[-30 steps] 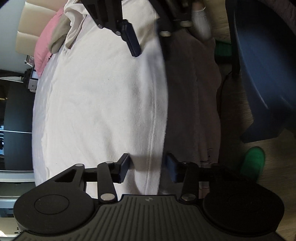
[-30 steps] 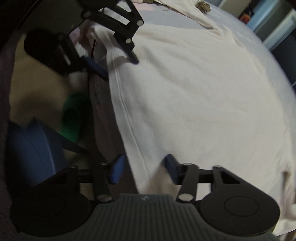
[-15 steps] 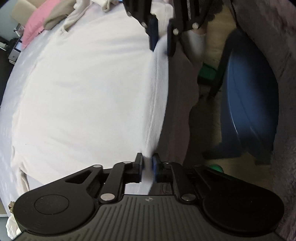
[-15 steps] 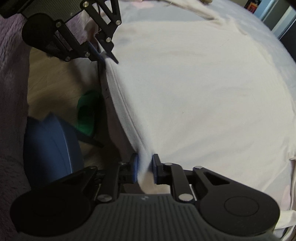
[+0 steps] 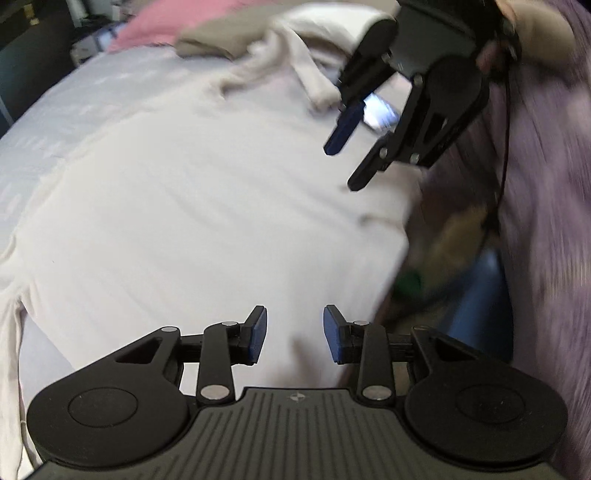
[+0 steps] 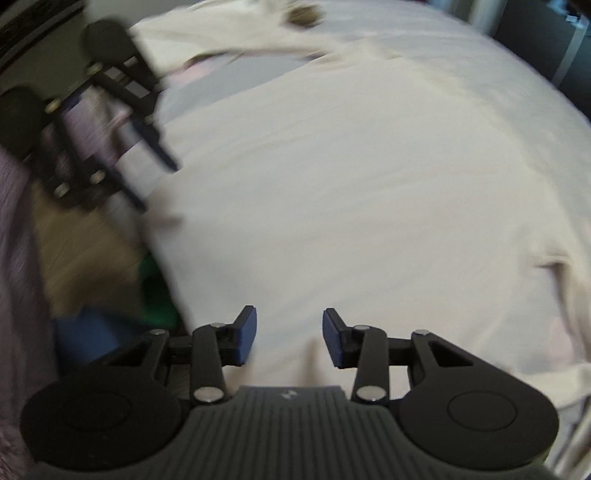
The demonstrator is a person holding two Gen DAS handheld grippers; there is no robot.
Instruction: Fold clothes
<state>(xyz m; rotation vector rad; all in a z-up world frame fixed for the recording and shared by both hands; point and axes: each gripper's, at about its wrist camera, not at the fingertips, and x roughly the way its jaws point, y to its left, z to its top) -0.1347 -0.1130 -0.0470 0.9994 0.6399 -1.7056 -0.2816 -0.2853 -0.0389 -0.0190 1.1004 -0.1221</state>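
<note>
A cream-white garment (image 5: 192,206) lies spread flat on the bed; it fills the right wrist view (image 6: 351,192) too. My left gripper (image 5: 294,334) is open and empty, just above the garment's near hem. My right gripper (image 6: 289,332) is open and empty over the hem at the other end. Each gripper shows in the other's view, open above the hem: the right one (image 5: 347,162) at upper right, the left one (image 6: 159,184) at upper left.
A pink cloth (image 5: 166,26) and a tan cloth (image 5: 221,40) lie at the far end of the bed. A blue bin (image 5: 484,295) and a green object (image 6: 155,291) stand on the floor beside the bed. Purple fabric (image 5: 546,184) fills the right side.
Both grippers were shut on the garment's hem half a second ago; both have opened and let go. They have lifted and tilted toward the bed.
</note>
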